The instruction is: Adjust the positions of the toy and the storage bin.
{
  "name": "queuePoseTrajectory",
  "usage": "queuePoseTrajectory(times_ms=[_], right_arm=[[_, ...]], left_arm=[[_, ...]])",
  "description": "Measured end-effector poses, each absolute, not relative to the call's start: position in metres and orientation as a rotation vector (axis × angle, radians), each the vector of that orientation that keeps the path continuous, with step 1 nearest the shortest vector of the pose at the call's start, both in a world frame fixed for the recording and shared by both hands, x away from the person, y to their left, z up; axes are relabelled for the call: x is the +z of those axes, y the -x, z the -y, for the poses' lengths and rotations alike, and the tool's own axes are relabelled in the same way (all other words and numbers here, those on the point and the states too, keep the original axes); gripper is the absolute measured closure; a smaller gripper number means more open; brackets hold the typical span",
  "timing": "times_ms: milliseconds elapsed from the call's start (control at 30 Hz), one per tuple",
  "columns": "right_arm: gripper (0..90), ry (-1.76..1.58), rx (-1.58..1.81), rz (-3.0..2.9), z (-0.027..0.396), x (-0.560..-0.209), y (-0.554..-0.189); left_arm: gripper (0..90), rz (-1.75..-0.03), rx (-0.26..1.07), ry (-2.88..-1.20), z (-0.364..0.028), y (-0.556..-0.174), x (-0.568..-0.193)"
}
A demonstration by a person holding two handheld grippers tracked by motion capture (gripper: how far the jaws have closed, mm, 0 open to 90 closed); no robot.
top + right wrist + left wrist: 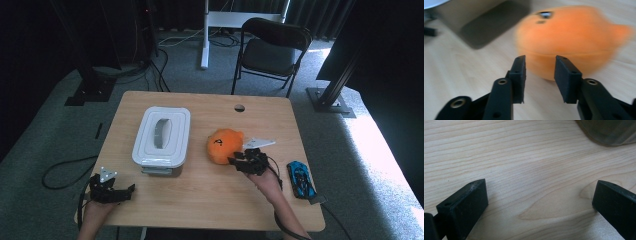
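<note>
An orange plush toy lies near the middle of the wooden table, to the right of a white lidded box. My right gripper sits just at the toy's near right side, jaws apart with a narrow gap and nothing between them. In the right gripper view the blurred plush toy lies right beyond the gripper. My left gripper rests at the table's near left corner, open wide over bare wood, as the left gripper view's gripper confirms.
A blue toy car lies at the table's right side near the edge. A white paper-like piece sits behind the right gripper. A cable hole marks the far edge. A black folding chair stands beyond the table.
</note>
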State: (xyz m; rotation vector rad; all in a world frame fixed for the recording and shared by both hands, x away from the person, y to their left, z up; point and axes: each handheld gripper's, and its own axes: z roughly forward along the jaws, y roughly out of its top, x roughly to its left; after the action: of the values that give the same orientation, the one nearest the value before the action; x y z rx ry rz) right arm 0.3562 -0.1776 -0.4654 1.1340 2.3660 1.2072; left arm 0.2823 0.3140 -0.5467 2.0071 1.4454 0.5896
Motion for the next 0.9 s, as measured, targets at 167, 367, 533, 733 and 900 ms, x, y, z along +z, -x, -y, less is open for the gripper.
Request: queuePoseTrajectory(times_ms=[167, 367, 533, 733, 900], right_arm=[[56.7, -1.171, 1.165, -2.356, 0.197, -0.468, -0.370], [53.1, -1.183, 1.135, -2.385, 0.198, -0.483, -0.385], [58.1, -1.177, 1.169, -2.409, 0.193, -0.491, -0.391], [83.3, -1.168, 1.152, -2.426, 0.187, -0.490, -0.389], [89.8, -1.200, 1.118, -2.395, 0.183, -0.490, -0.384]], left_arm=[[0.5, -1.445, 0.590, -2.007, -0.314, -0.282, -0.547], [0.5, -1.445, 0.589, -2.007, -0.314, -0.282, -0.547], [0.5, -1.446, 0.590, -2.006, -0.314, -0.282, -0.547], [0.5, -1.445, 0.590, -2.007, -0.314, -0.282, -0.547], [0.5, -1.445, 0.590, -2.008, -0.314, -0.282, -0.547]])
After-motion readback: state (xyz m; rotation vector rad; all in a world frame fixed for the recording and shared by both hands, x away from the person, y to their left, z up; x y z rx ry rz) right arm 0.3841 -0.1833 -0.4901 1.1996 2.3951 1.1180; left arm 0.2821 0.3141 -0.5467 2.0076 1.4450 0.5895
